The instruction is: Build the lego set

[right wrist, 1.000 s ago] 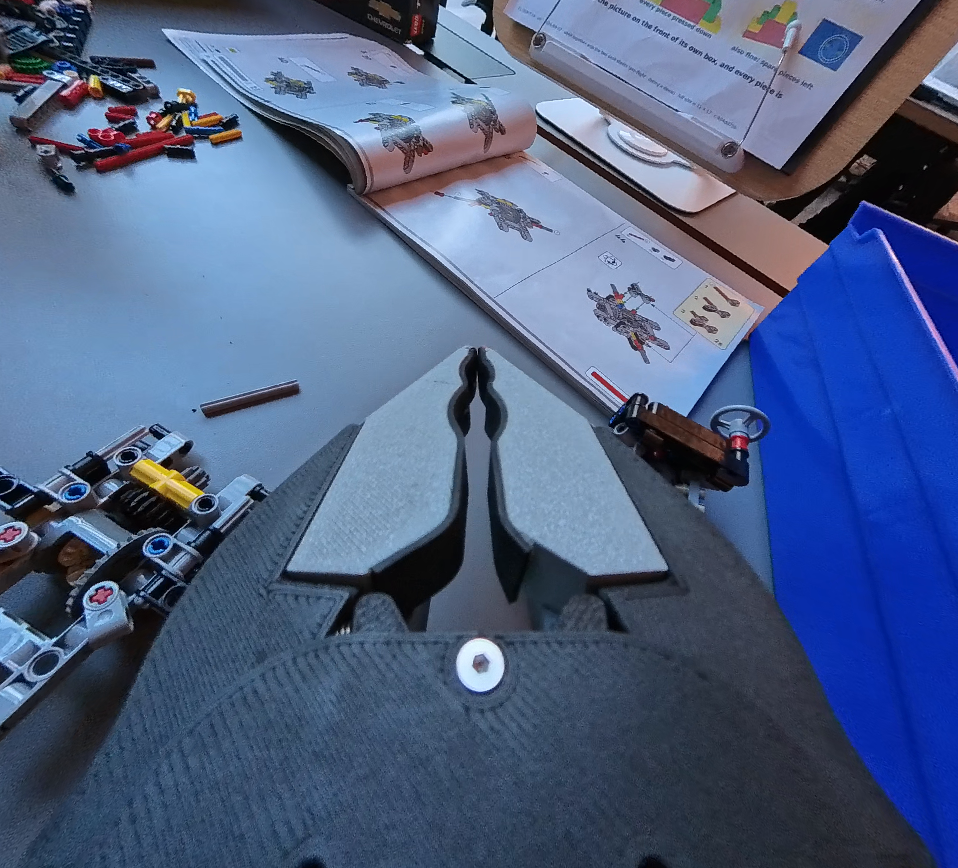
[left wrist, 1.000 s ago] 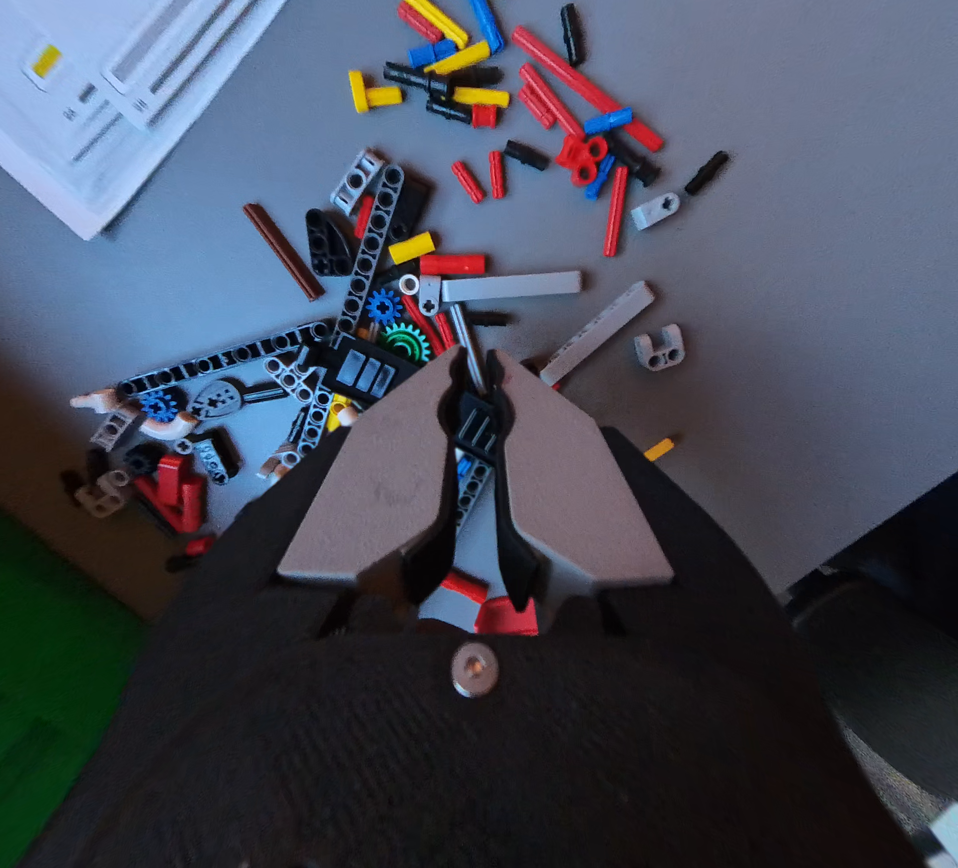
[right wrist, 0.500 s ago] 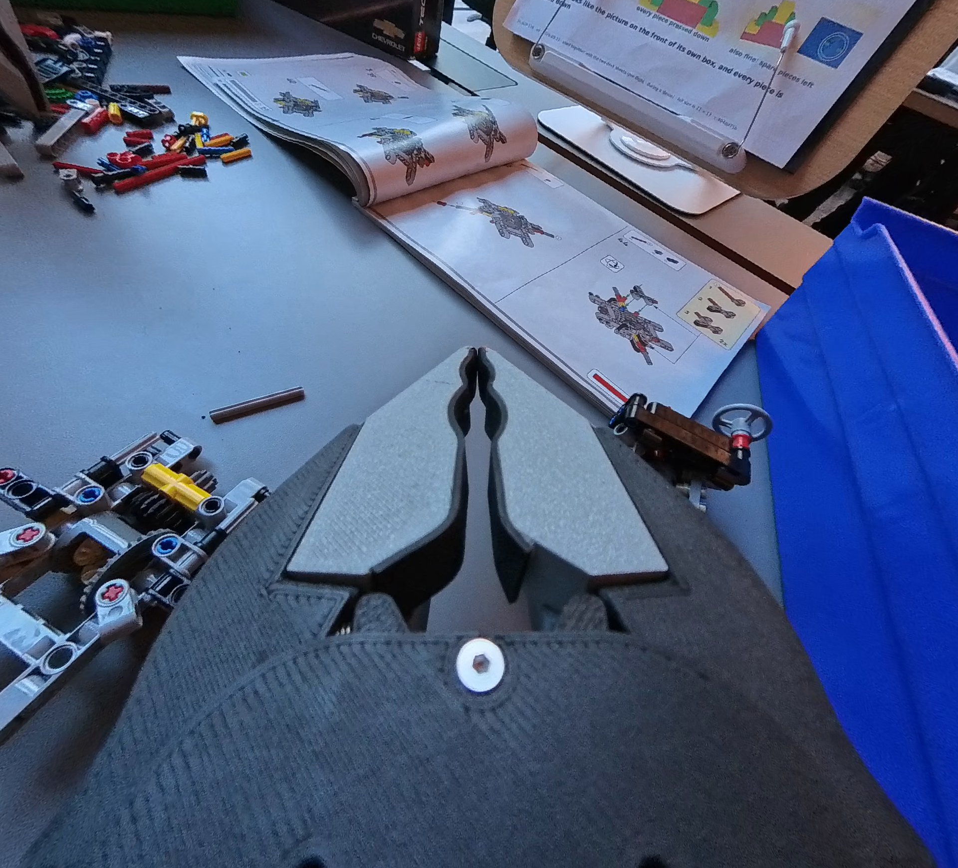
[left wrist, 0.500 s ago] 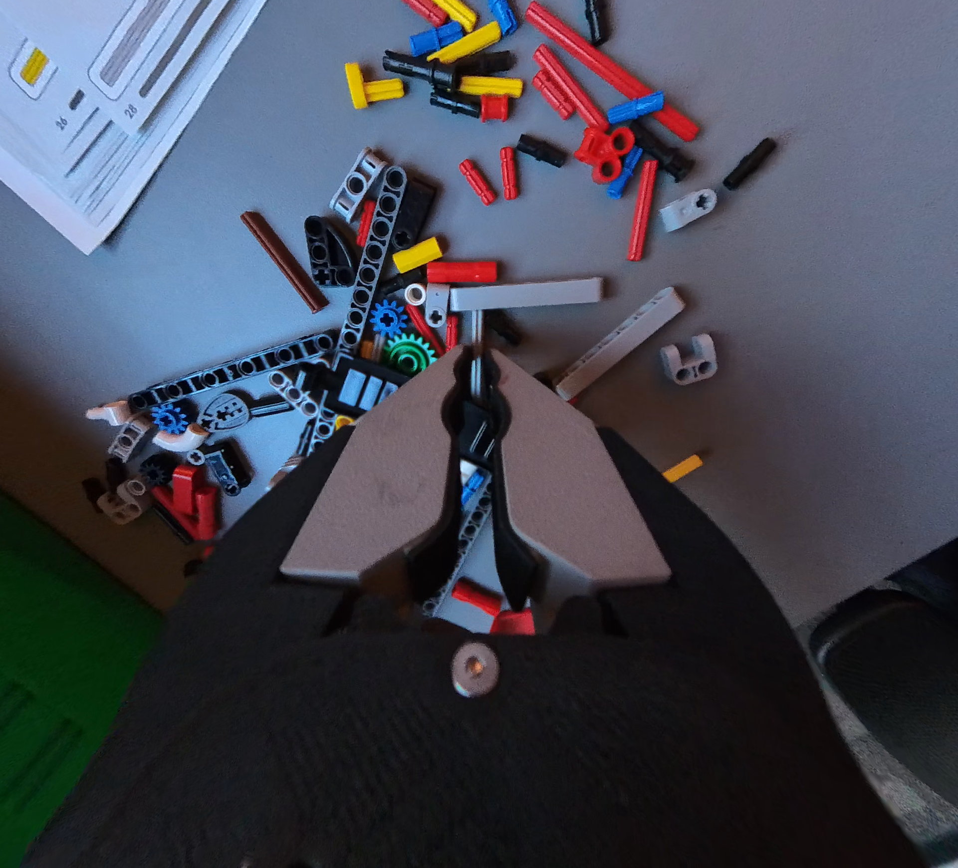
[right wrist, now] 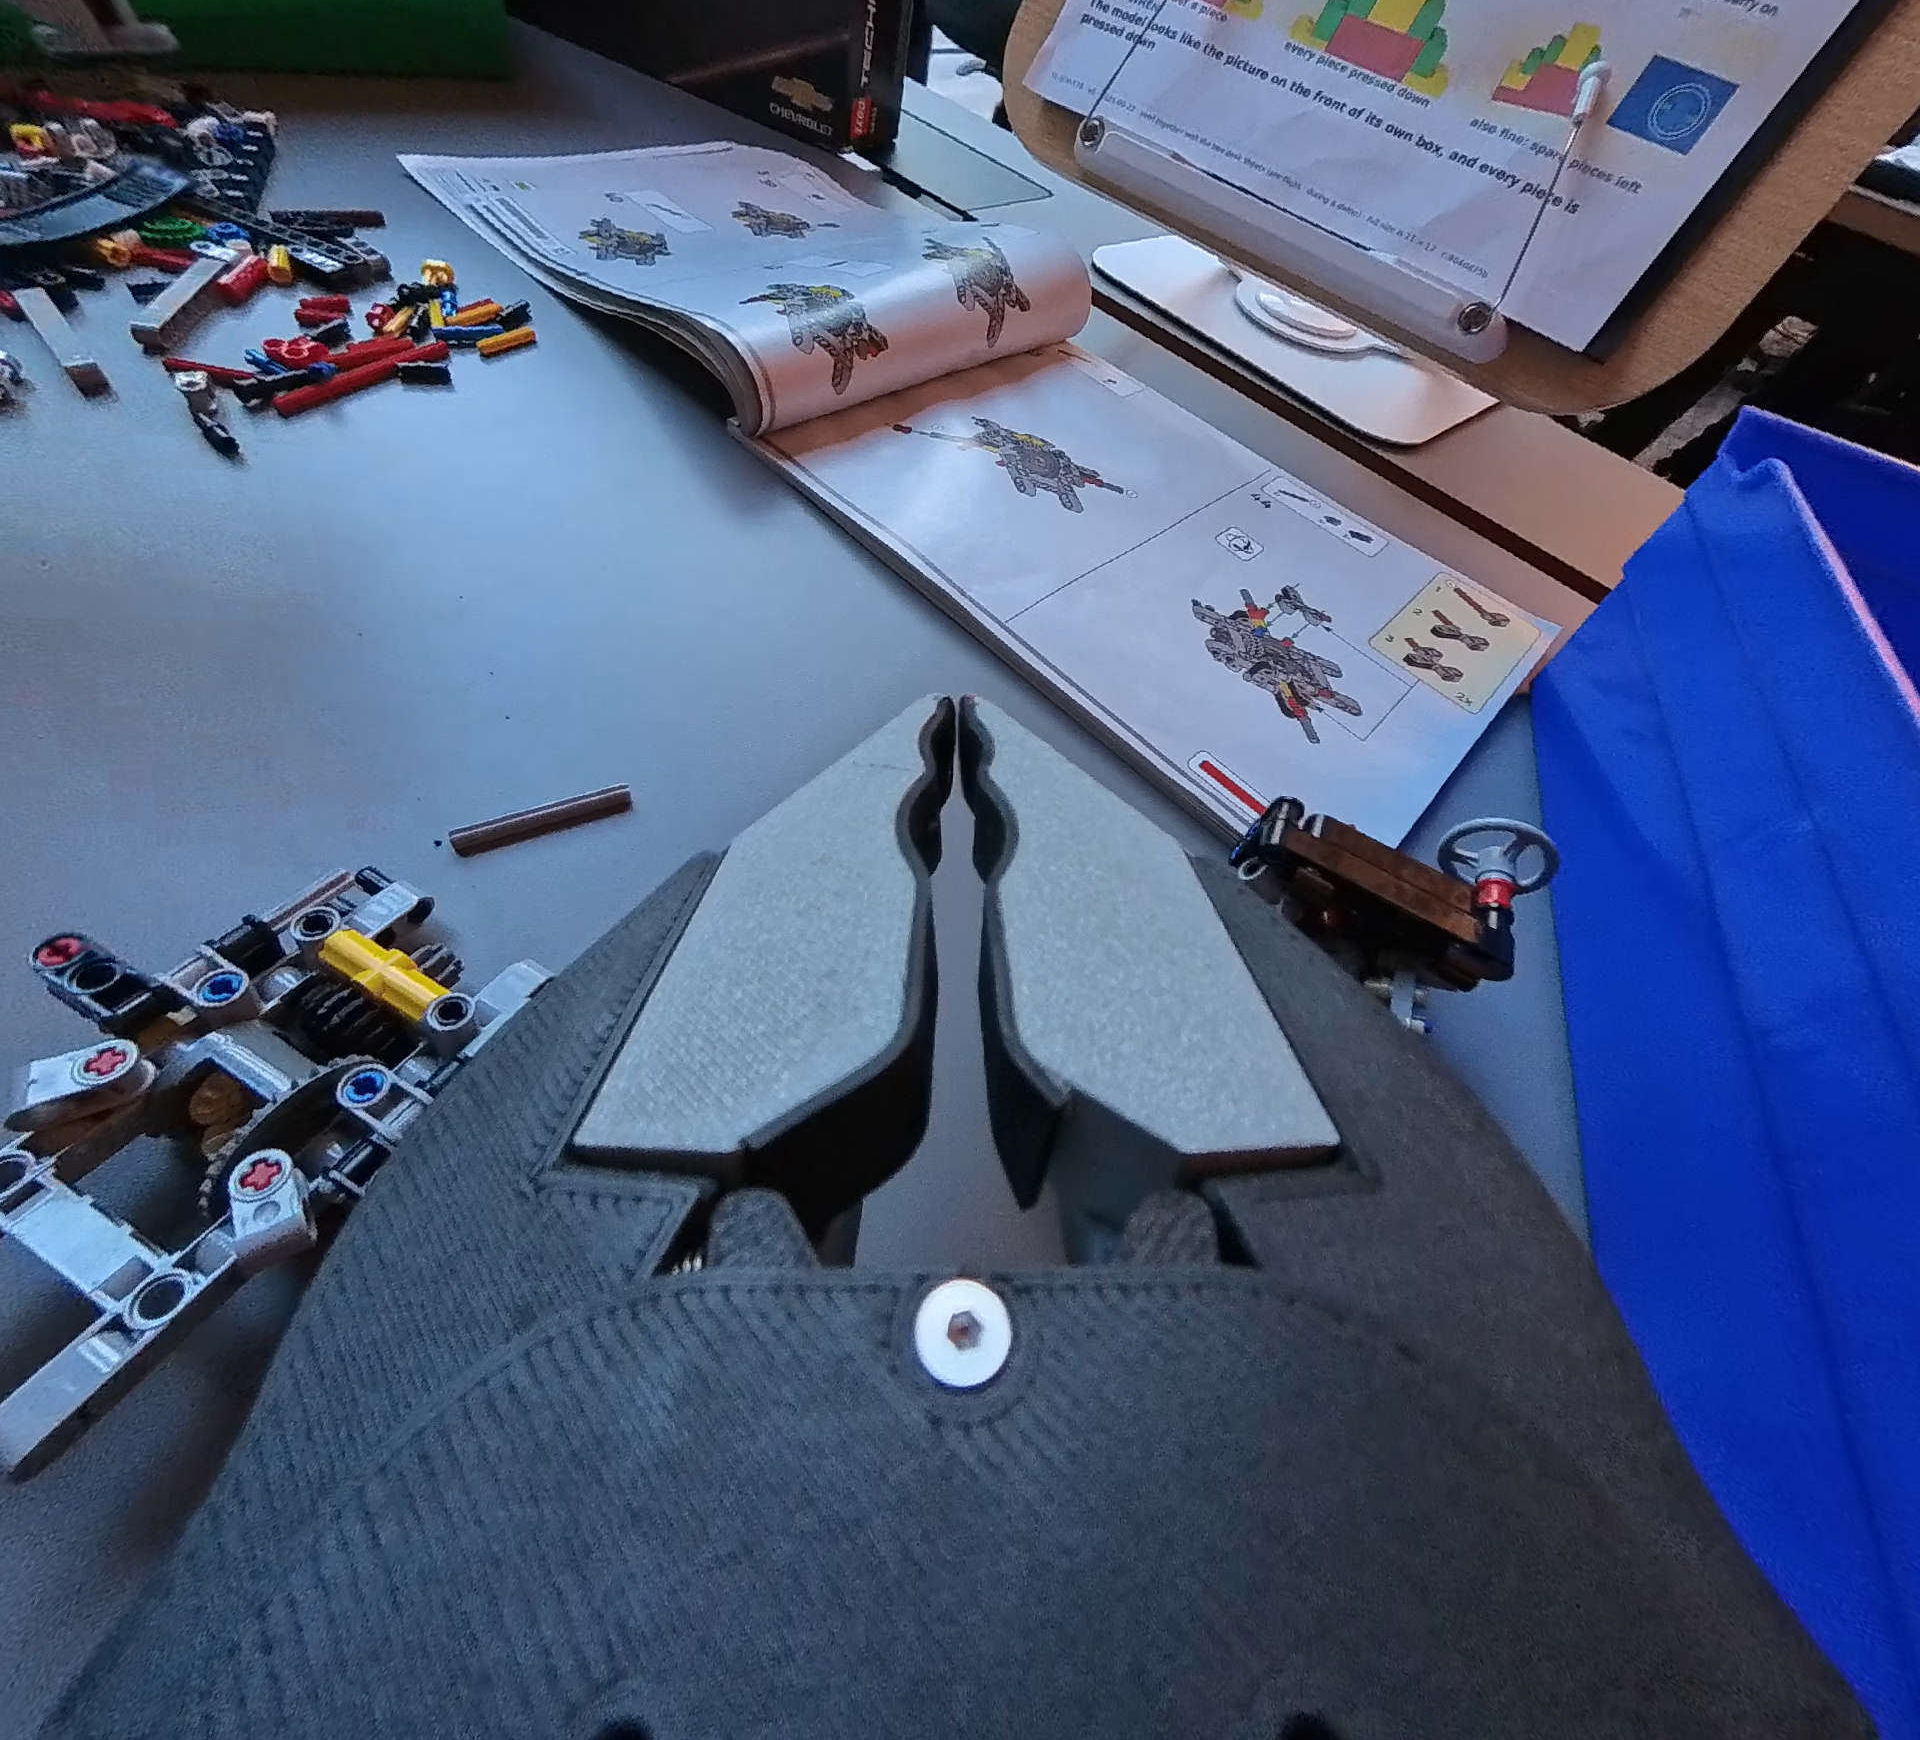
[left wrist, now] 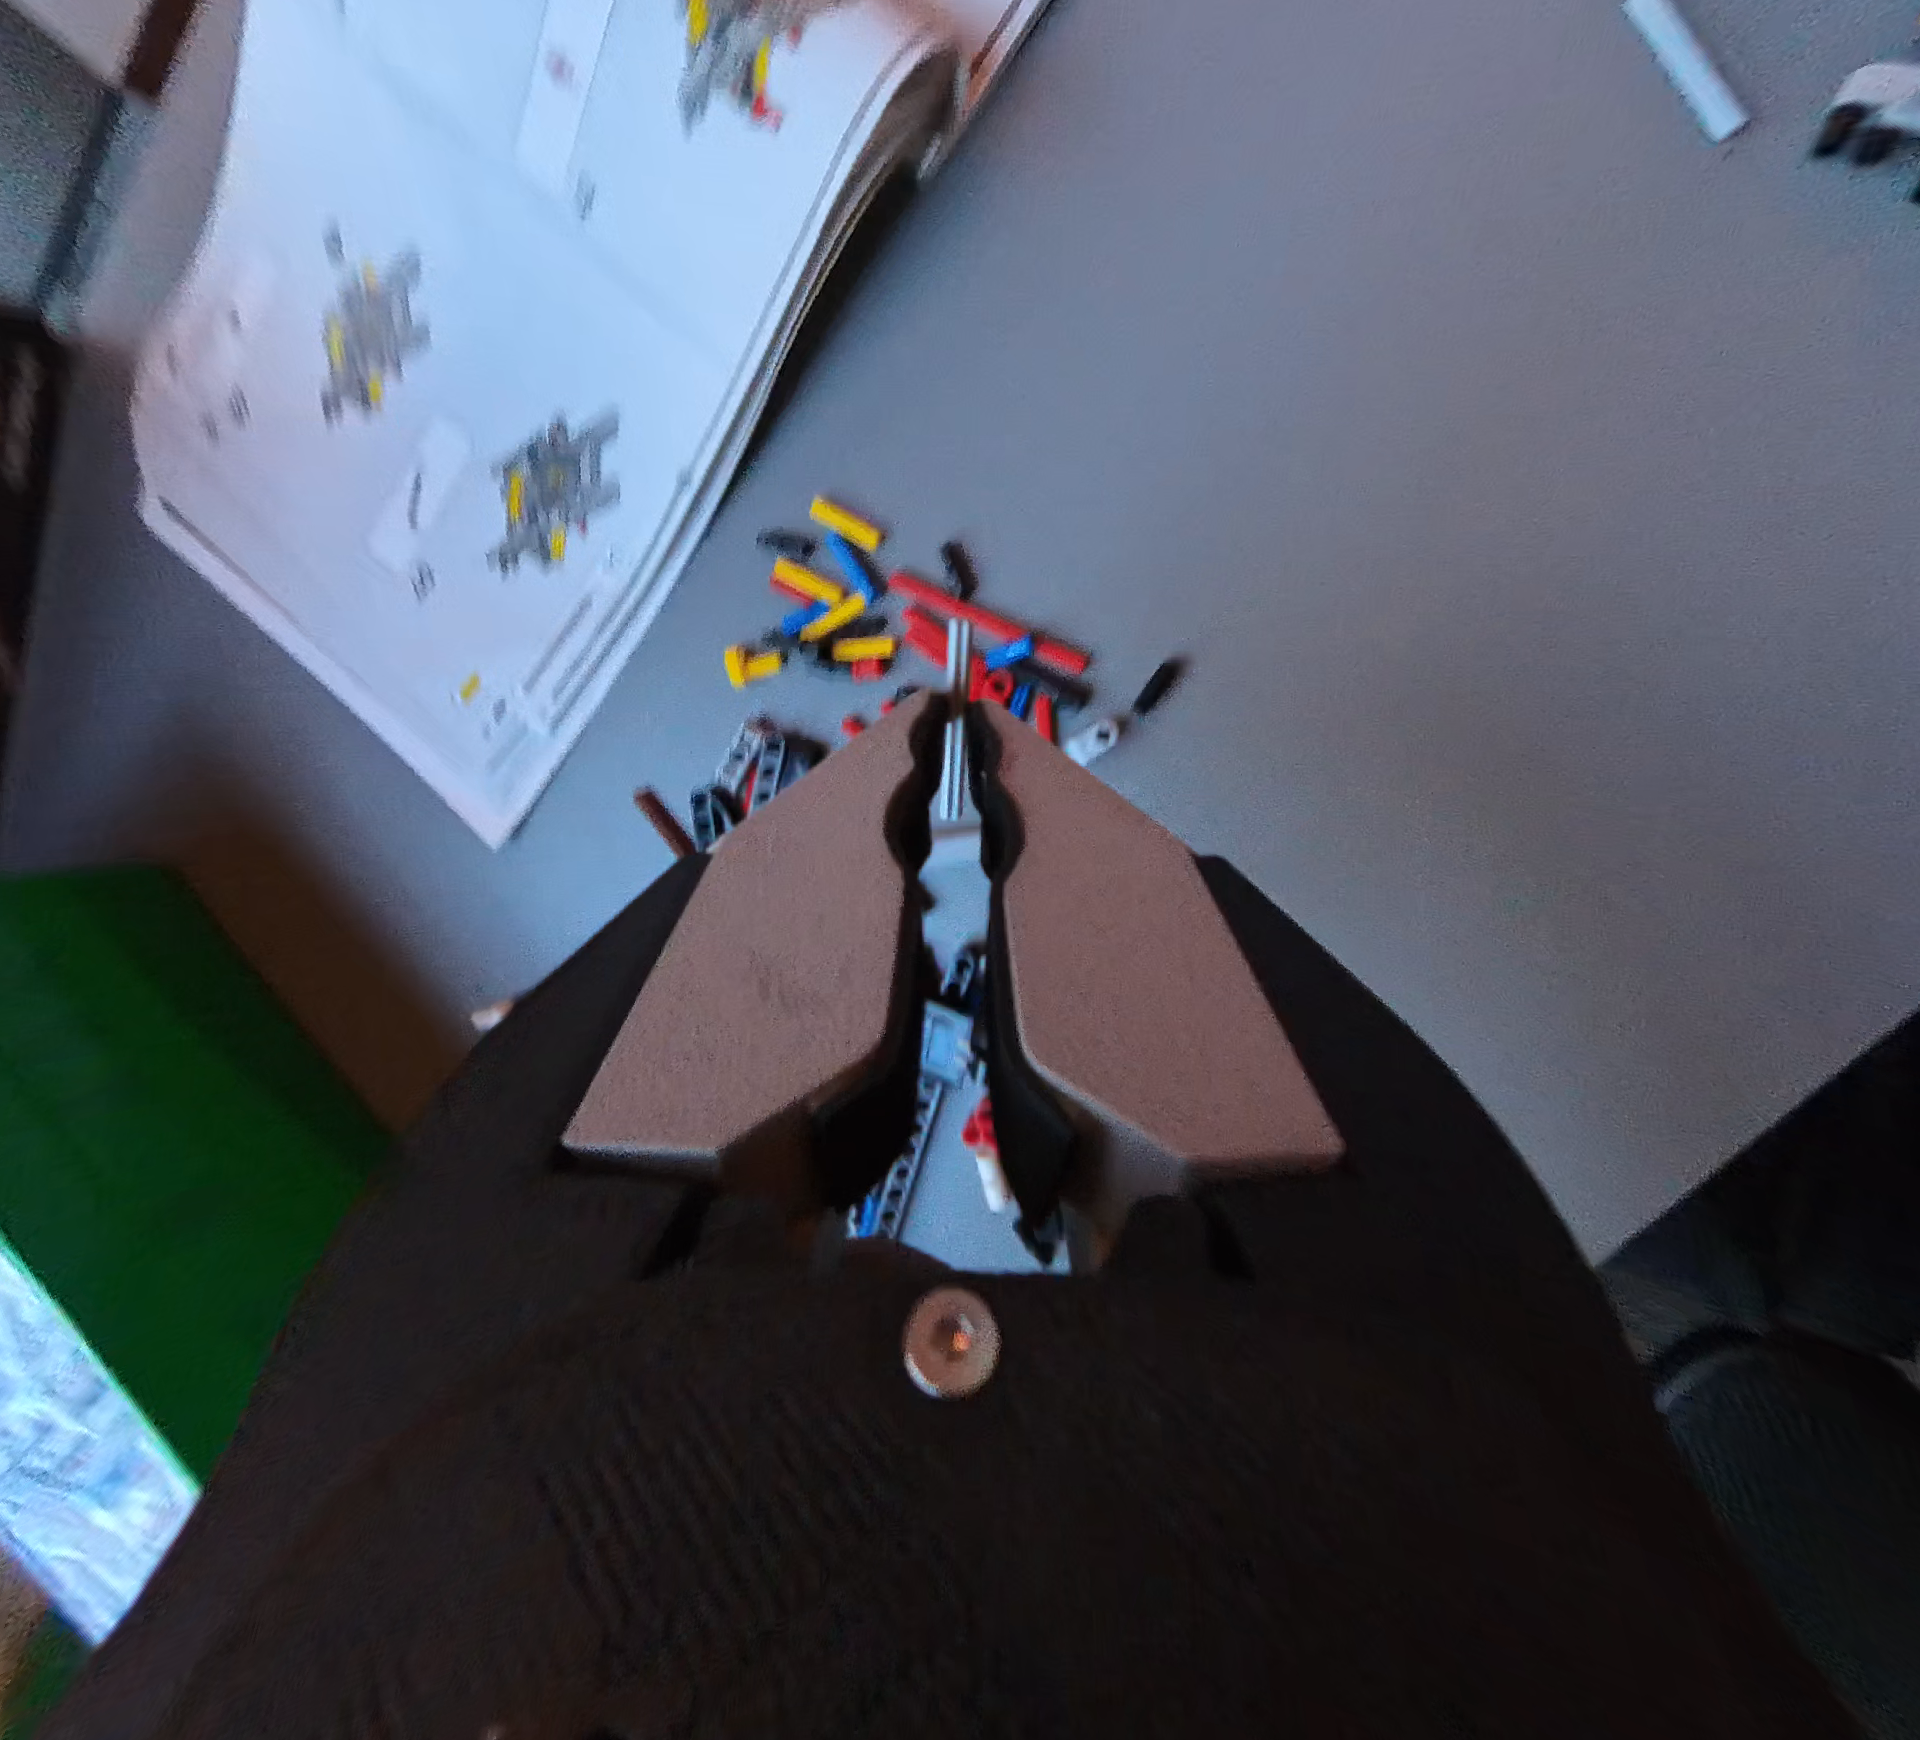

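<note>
Lifted up and away since a second ago, the left gripper [left wrist: 957,716] now sits high over the scattered pile of small red, yellow, blue and black plastic building pieces [left wrist: 883,625] on the grey surface [left wrist: 1455,443], its jaws clamped on a thin light-grey plastic rod [left wrist: 957,651] that pokes out past the tips. Right gripper [right wrist: 956,716] has its jaws together on nothing, low over the surface between the half-built grey and black toy frame [right wrist: 208,1056] and the open white instruction booklet [right wrist: 1039,485], so plenty of loose pieces are not yet built in.

printed lines run across the instruction sheet [right wrist: 1455,28] on its stand, brand marks on the dark box [right wrist: 831,28], step numbers in the open booklet [right wrist: 1039,485].
</note>
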